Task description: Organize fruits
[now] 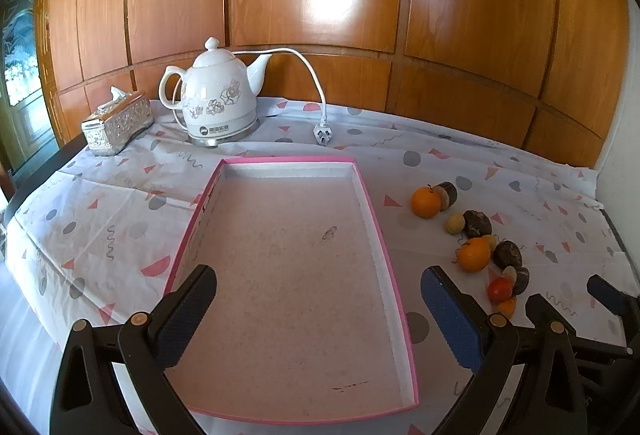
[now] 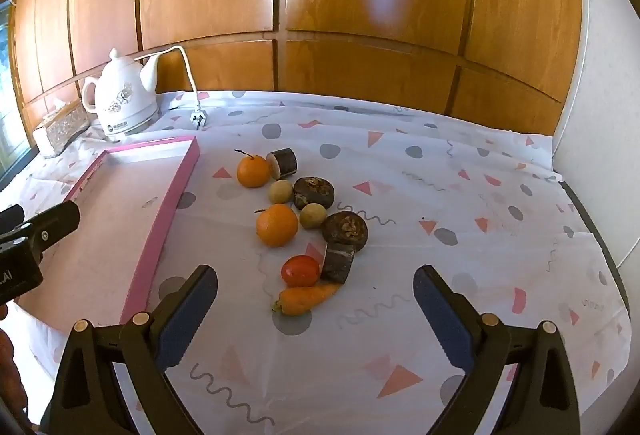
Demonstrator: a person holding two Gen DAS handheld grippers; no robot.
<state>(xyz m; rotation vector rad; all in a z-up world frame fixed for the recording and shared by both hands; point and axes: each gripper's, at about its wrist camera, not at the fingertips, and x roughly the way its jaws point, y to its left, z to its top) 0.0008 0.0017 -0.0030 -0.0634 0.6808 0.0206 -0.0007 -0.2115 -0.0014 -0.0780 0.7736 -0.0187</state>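
Evidently nothing is sorted yet: both claws gape empty, the pink tray point(image 1: 362, 179) bare below the left gripper point(image 1: 318, 311), fruits point(image 2: 277, 225) ahead of the right gripper point(image 2: 316, 311).

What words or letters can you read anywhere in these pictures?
".AI": white letters on the black body of the left gripper, cut off by the picture's edge.
Logo and small characters on the base of the white flowered ceramic kettle: too blurred to read.
Nothing else carries text.
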